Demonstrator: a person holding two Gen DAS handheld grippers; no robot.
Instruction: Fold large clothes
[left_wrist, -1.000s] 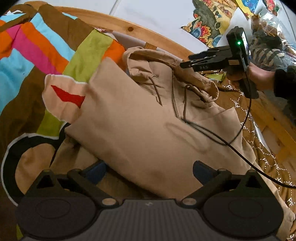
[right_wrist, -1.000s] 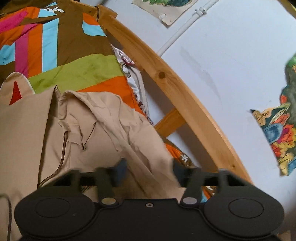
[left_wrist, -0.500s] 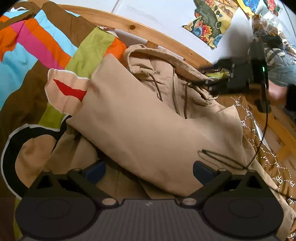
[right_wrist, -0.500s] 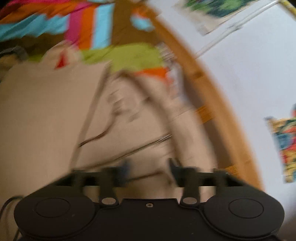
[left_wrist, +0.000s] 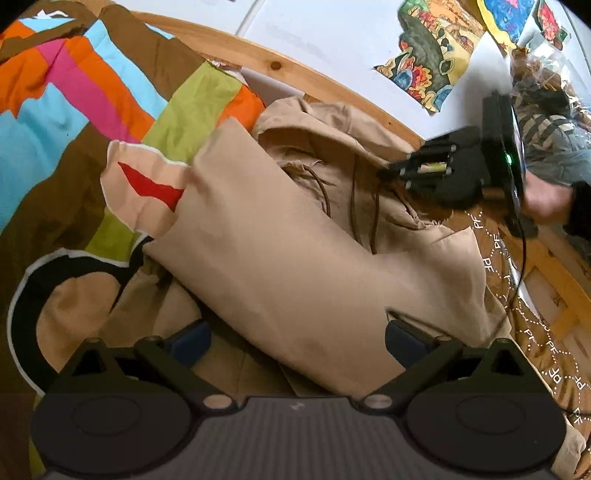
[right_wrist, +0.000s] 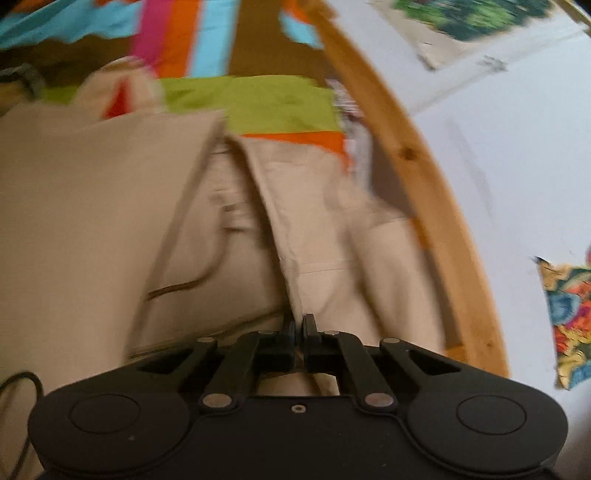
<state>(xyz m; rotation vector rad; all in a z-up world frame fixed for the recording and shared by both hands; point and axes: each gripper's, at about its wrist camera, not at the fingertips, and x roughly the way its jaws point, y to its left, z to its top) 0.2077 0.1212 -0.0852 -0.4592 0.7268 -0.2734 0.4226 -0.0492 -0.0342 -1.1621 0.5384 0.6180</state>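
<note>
A large beige hooded jacket (left_wrist: 295, 258) lies partly folded on the colourful bedspread, with brown drawstrings and a zip showing near its collar. My left gripper (left_wrist: 295, 338) hovers open over the jacket's near edge, fabric lying between its blue pads without being pinched. In the right wrist view my right gripper (right_wrist: 298, 330) is shut on the hood edge of the jacket (right_wrist: 332, 229), the fabric running up from its closed jaws. The right gripper (left_wrist: 391, 173) also shows in the left wrist view at the hood, held by a hand (left_wrist: 546, 199).
A striped bedspread (left_wrist: 74, 110) covers the bed, with a wooden bed frame (left_wrist: 295, 74) curving along the white wall. A black cable (left_wrist: 521, 266) trails from the right gripper. Patterned brown cloth (left_wrist: 517, 295) lies at the right. Colourful pictures (left_wrist: 424, 70) hang on the wall.
My right gripper has dropped onto the hood and shut on its edge; it was open a second ago. The left gripper has stayed open in nearly the same place.
</note>
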